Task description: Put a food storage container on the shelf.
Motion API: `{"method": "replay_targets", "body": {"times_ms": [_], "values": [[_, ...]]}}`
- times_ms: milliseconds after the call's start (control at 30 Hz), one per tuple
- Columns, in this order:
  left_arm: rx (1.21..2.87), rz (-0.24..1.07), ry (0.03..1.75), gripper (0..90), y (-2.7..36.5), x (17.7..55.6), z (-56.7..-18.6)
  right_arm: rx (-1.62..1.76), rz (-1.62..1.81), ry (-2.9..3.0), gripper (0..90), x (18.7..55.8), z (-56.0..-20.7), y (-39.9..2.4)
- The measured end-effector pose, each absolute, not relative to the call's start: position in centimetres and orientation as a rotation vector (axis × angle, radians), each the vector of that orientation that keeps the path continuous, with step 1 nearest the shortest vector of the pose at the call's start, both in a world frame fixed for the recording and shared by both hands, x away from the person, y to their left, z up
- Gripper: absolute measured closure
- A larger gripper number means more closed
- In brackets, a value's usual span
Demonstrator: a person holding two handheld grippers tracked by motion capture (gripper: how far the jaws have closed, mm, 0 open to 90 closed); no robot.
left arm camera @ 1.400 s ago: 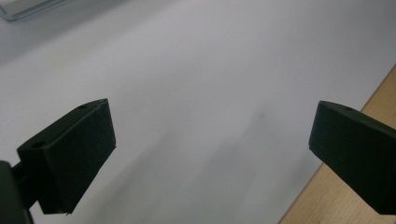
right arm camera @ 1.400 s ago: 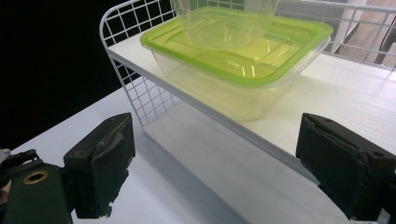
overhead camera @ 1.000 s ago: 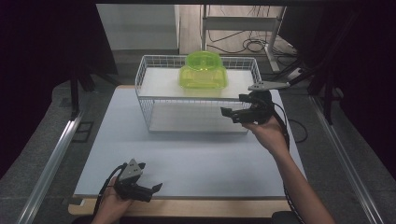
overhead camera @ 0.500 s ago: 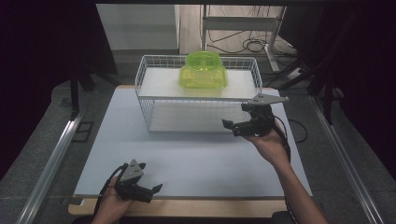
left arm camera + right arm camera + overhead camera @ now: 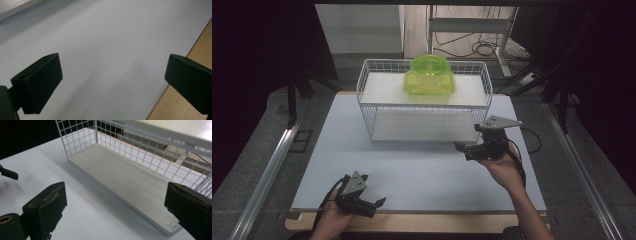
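White wire two-tier rack (image 5: pixel 371 107), upper centre of the high view, carries a translucent lime-green plastic box (image 5: pixel 430 76) on its top shelf. Judged light, rigid and smooth, so slippery; best gripped across its lid rim. Right gripper (image 5: pixel 472 150), centre right, and left gripper (image 5: pixel 371 205), bottom left: jaws wide apart, empty.

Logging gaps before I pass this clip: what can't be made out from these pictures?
- Green container on the wire rack's upper shelf: contents unclear in the high view; tinted, too small.
- Left gripper: wrist cut by the high view's bottom edge.
- Right gripper: jaw gap too small in the high view; its own view shows them apart.
- Rack's top shelf: blurred and cropped in the right gripper view.
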State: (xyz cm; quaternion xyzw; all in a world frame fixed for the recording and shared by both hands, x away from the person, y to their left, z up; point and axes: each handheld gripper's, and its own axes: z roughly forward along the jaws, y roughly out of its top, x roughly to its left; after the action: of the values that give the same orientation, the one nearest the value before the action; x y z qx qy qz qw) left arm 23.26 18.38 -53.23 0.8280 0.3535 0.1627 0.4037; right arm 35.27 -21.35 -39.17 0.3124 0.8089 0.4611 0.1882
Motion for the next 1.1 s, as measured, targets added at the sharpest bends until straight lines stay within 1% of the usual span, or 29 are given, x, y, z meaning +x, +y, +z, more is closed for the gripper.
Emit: {"method": "replay_targets", "body": {"times_ms": [367, 1100], "values": [[2.099, 0.422, 0.899, 1.2, 18.4, 23.3, -53.2, 0.895, 1.264, 2.289, 1.0, 33.7, -41.9, -22.0], [2.111, 0.436, 0.905, 0.5, 18.3, 23.2, -53.3, 0.912, 1.2, 2.363, 1.0, 30.8, -47.3, -23.3]]}}
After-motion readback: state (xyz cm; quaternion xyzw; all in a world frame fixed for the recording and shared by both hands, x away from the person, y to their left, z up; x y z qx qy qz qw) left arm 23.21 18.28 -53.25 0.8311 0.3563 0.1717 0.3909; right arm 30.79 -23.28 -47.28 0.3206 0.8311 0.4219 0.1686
